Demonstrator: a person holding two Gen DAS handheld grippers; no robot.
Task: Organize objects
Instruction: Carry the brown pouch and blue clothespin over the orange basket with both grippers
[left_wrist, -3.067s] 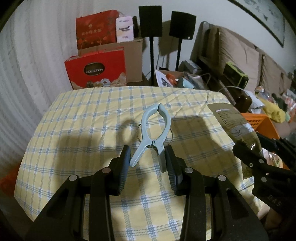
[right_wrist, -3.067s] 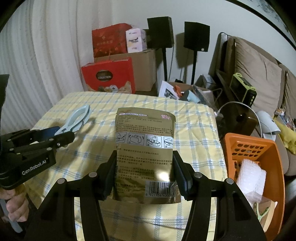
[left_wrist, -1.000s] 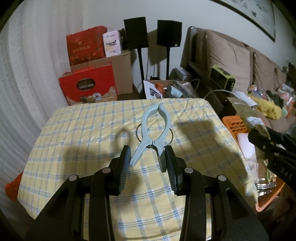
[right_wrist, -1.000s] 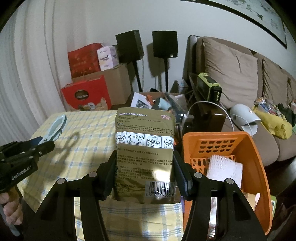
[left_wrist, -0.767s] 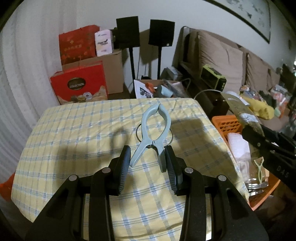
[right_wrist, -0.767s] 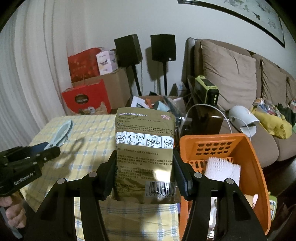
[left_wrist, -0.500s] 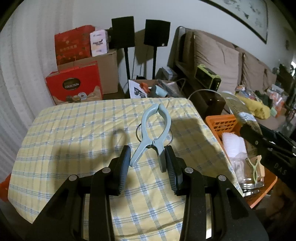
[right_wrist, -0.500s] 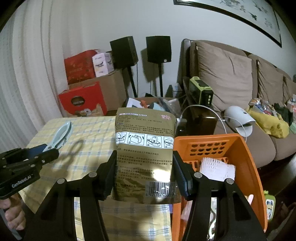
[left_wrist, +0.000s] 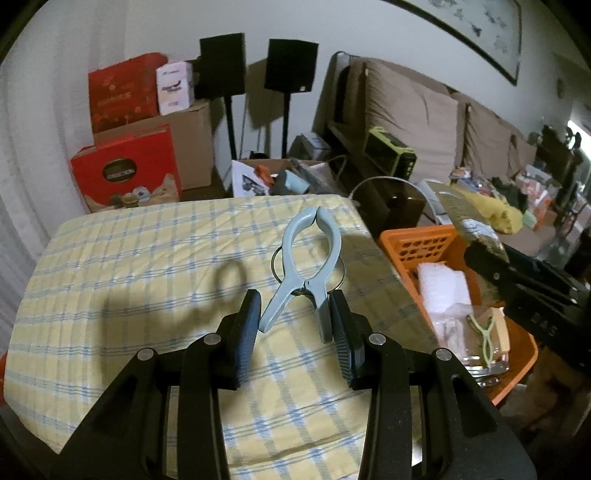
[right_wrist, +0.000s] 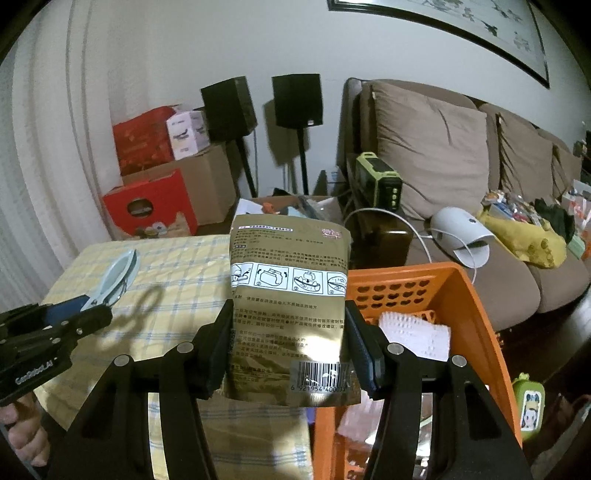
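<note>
The left gripper is part closed on the handles of a pale blue clamp, held above the checked table. The right gripper squeezes an upright gold pouch beside the table's right edge, by the orange basket.

Two black speakers, red boxes, brown sofa behind

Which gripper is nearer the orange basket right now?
Right. The right gripper holds its gold pouch at the orange basket rim; the left gripper hangs over the tablecloth.
</note>
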